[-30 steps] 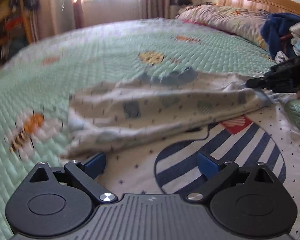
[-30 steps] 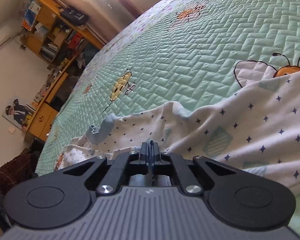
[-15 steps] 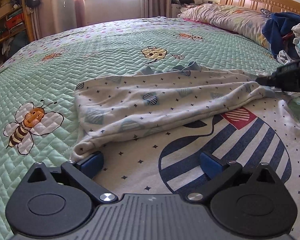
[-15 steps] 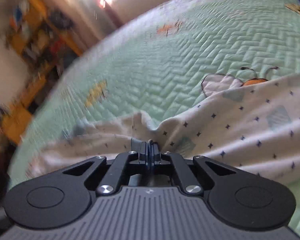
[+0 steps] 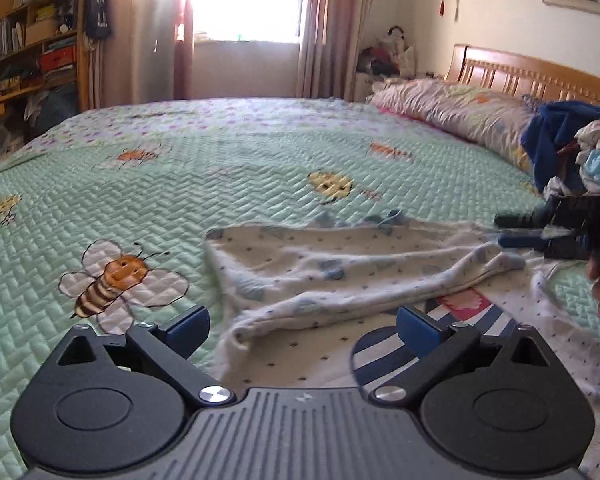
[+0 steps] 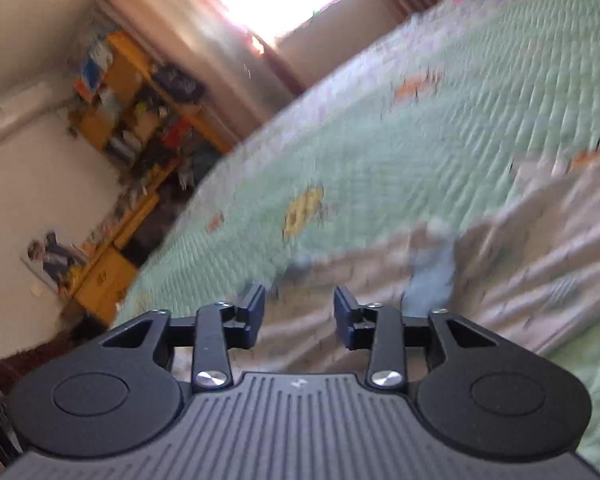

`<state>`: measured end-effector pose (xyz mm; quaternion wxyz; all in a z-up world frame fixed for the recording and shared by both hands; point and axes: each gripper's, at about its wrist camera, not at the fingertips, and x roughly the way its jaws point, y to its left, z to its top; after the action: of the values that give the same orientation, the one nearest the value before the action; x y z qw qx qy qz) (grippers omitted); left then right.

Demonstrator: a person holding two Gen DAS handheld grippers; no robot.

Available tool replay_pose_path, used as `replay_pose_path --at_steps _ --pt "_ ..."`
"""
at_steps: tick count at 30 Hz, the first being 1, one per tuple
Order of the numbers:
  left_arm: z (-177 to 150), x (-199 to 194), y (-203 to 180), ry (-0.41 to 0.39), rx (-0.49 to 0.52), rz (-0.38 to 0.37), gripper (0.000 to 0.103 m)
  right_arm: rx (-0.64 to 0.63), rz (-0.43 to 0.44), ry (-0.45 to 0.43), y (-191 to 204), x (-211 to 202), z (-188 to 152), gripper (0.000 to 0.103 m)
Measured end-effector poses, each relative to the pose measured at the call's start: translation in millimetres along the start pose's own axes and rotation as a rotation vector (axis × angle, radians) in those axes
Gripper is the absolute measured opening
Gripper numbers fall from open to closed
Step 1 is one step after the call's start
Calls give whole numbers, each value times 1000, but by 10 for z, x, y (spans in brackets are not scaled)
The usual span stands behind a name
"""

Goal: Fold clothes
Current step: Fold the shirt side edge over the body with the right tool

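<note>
A white patterned garment (image 5: 340, 272) with small dark dots and a navy striped print (image 5: 384, 356) lies on the green quilted bed (image 5: 180, 184), one part folded over itself. My left gripper (image 5: 300, 332) is open and empty, just above the garment's near edge. My right gripper (image 6: 299, 314) is open and empty above the garment (image 6: 520, 272); this view is blurred. The right gripper also shows in the left wrist view (image 5: 520, 230), at the garment's right end.
A pile of clothes (image 5: 572, 152) sits at the right by a pillow (image 5: 452, 112) and the wooden headboard (image 5: 540, 76). Shelves (image 5: 28, 48) stand at the left beyond the bed. A window (image 5: 244, 0) is at the back.
My right gripper has opened and let go of the garment, which dropped onto the bed. My left gripper has drawn back and tilted up; it stays open.
</note>
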<state>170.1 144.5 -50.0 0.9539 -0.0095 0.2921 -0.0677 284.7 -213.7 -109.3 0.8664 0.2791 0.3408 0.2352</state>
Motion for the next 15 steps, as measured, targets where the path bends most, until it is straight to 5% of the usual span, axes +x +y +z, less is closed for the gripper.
replay_pose_path --at_steps 1,5,7,11,13,15 --pt "36 14 -15 -6 8 -15 100 18 -50 36 -68 91 -40 42" --pt "196 194 -149 -13 70 -87 102 106 1 -16 -200 -16 -110 41" --pt "203 454 -204 45 107 -102 99 109 9 -35 -200 -67 -122 42" --pt "-4 816 -11 166 57 -31 94 77 16 -35 -244 -80 -198 42" --pt "-49 705 55 144 72 -29 97 77 34 -37 -275 -101 -246 42" --pt "-70 656 121 157 76 49 102 84 41 -42 -256 -134 -241 42"
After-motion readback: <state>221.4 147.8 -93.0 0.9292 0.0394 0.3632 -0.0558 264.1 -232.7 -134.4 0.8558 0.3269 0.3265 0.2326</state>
